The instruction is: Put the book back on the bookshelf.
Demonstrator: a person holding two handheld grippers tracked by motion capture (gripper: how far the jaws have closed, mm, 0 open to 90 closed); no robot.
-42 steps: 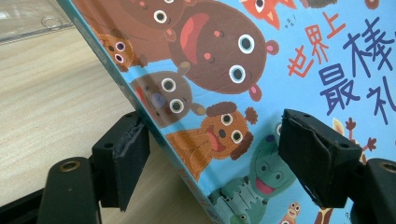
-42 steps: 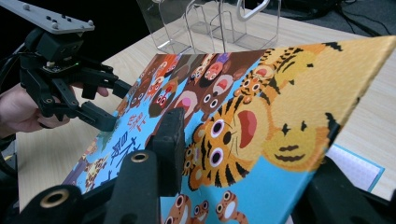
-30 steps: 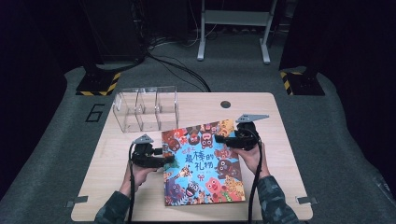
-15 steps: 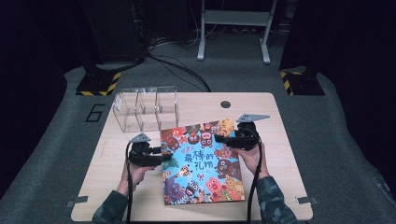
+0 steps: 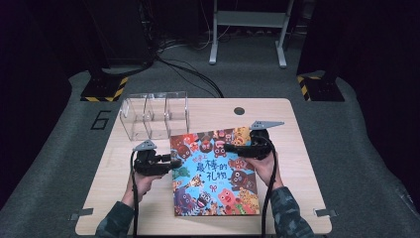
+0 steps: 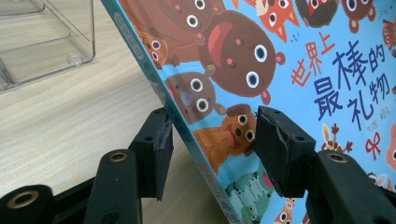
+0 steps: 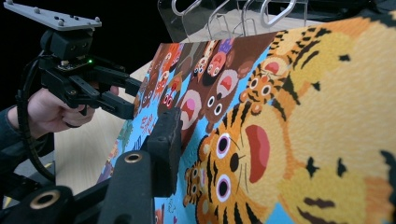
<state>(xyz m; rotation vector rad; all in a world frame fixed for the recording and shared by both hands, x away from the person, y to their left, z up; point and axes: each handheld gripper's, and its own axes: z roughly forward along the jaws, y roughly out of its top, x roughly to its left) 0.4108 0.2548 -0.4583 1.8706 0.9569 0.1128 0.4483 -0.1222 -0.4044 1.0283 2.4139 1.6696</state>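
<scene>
A colourful picture book [image 5: 213, 171] with cartoon animals on its cover lies across the middle of the wooden table [image 5: 114, 198]. My left gripper [image 5: 174, 163] is at the book's left spine edge. In the left gripper view its jaws stand open astride that edge [image 6: 210, 135], one pad by the spine and one over the cover [image 6: 299, 56]. My right gripper [image 5: 233, 149] reaches in over the book's upper right part. In the right gripper view one finger [image 7: 166, 149] presses on the cover [image 7: 280, 116], which rises steeply; the other finger is hidden behind it.
A clear plastic organiser [image 5: 154, 114] with three compartments stands at the table's back left, just behind the book's top corner. A dark round grommet [image 5: 239, 110] sits near the back edge. Bare wood lies to the left and right of the book.
The book's left edge has slid slightly left, toward the left gripper. Both hands have stayed almost where they were.
</scene>
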